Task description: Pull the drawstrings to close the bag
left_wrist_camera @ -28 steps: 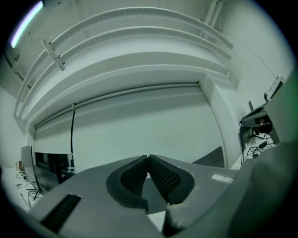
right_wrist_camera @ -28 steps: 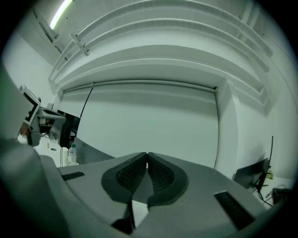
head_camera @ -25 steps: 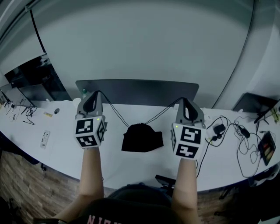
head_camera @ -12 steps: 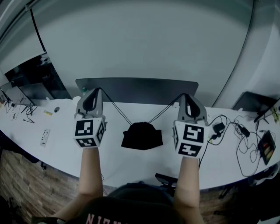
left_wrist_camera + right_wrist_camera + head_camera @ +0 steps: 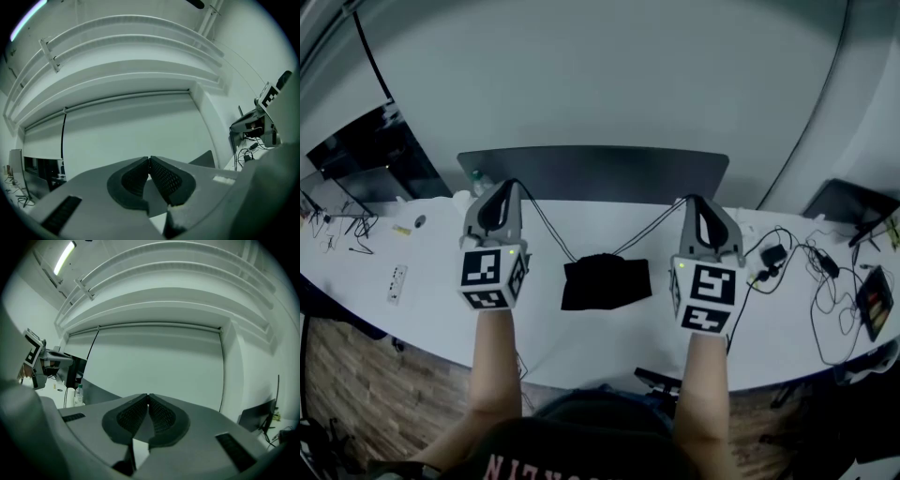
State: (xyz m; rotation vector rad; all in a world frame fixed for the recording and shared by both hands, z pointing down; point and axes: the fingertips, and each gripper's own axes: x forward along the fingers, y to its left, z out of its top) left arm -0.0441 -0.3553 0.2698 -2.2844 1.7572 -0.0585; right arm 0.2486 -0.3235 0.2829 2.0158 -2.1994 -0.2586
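A small black drawstring bag (image 5: 606, 281) lies on the white table (image 5: 581, 337) between my two grippers. Its left drawstring (image 5: 546, 228) runs taut up to the tip of my left gripper (image 5: 512, 186). The right drawstring (image 5: 652, 228) runs taut up to my right gripper (image 5: 692, 201). Both grippers are held above the table, shut on their cords. In the left gripper view the left gripper (image 5: 149, 159) has its pads pressed together and points up at the wall; the cord itself is hidden. The right gripper (image 5: 148, 395) looks the same in its view.
A dark panel (image 5: 593, 173) stands along the table's far edge. Tangled cables and a plug (image 5: 806, 277) lie at the right, a white power strip (image 5: 396, 285) and small items at the left. A dark screen (image 5: 356, 155) stands far left, and a bottle (image 5: 78, 394) sits behind.
Both grippers have risen and drawn a little apart, pulling the cords straighter. The bag's top has gone from a rounded hump to a flatter, gathered edge.
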